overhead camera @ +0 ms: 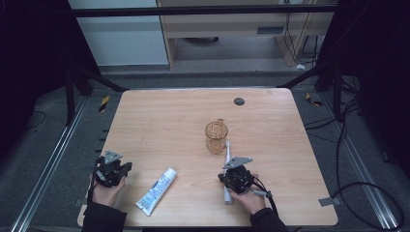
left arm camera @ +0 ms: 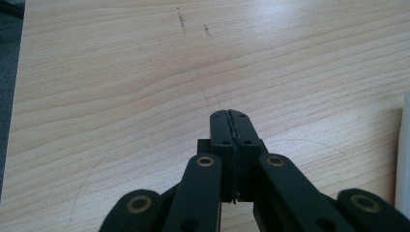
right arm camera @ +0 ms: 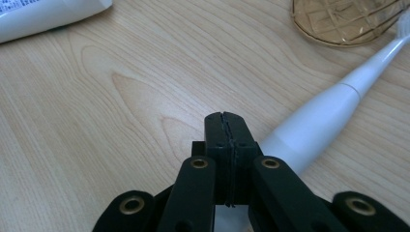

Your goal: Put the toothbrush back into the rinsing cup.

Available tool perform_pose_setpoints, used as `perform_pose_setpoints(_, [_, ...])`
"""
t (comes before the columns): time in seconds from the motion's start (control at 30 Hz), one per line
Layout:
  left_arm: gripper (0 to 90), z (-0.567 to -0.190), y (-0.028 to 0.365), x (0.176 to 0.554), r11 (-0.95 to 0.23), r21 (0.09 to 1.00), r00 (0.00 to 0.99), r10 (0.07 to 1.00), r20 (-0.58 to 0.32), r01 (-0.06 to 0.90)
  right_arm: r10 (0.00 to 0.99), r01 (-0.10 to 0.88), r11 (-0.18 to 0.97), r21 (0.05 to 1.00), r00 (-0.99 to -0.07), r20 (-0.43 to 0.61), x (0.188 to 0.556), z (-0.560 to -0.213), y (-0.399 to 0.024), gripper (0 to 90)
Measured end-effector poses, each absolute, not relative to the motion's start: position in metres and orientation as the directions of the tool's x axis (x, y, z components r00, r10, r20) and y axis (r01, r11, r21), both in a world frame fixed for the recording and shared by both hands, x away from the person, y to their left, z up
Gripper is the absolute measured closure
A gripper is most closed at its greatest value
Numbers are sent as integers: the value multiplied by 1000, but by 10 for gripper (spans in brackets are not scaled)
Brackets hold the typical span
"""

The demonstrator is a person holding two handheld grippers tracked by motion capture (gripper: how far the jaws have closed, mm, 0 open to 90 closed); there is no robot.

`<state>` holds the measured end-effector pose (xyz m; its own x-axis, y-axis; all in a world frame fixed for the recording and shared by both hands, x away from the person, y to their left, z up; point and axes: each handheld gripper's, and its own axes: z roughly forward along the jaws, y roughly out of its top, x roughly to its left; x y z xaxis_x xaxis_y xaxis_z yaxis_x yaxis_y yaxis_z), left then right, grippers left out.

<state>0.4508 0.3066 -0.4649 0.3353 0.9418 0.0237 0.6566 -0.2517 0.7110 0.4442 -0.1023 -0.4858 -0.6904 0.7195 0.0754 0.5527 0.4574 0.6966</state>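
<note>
A light wooden table (overhead camera: 169, 121) carries three items. An amber glass cup (overhead camera: 216, 137) stands upright near the centre. A white electric toothbrush (overhead camera: 226, 164) lies flat on the board, its head end just beside the base of the cup and its handle running back toward the person. A white toothpaste tube (overhead camera: 156, 191) lies flat between the two hands, set at an angle.

The left gripper (left arm camera: 231, 116) sits at the near left of the table, held in the person's left hand (overhead camera: 109, 191). Its jaws are pressed fully together with nothing between them, above bare wood. The edge of the tube shows at the far right of the left gripper view.

The right gripper (right arm camera: 226, 118) sits at the near right, held in the right hand (overhead camera: 249, 198). Its jaws are likewise closed against each other and empty. In the right gripper view the toothbrush handle lies just beside the closed jaws on one side; whether it touches them cannot be determined. The cup base appears ahead of the jaws, the tube off to the other side.

A dark round disc (overhead camera: 239, 101) is set in the table near the far edge.
</note>
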Motion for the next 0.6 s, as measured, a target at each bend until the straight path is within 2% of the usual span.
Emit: perform_pose_setpoints(0.6, [894,-465,307,450,-247,714,336,942,17,655,771,587,437,682,-635,53,444,-483,-129,898])
